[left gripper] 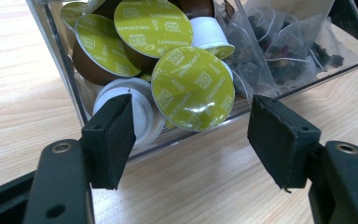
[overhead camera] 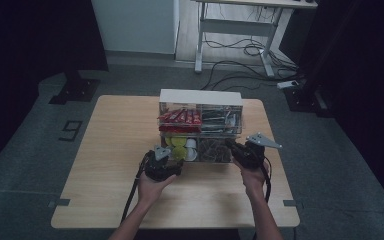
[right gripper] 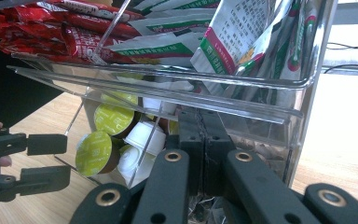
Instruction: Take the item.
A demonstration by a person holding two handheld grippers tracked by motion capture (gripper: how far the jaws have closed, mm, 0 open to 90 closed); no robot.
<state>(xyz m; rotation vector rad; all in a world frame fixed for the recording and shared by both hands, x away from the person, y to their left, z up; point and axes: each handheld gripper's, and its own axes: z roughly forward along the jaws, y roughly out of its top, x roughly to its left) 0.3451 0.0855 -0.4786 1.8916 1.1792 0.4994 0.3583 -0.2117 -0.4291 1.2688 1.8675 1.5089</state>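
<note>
The left gripper (left gripper: 191,140) is sitting wide open, right in front of the clear box (overhead camera: 200,125) on the wooden table (overhead camera: 110,150). Its two black jaws are standing far apart and are holding nothing. Between them, a green coffee pod (left gripper: 193,88) is leaning out of the bottom left part of the box, just beside a white pod (left gripper: 137,107). More green pods are piling up behind it. Tea bags (left gripper: 284,51) are lying in the part next door.

The right gripper (right gripper: 206,140) is pressing its jaws tight together, with nothing between them. It is poking at the bottom right part of the box. Red packets (right gripper: 65,28) and white and green packets (right gripper: 233,37) are filling the top tray
</note>
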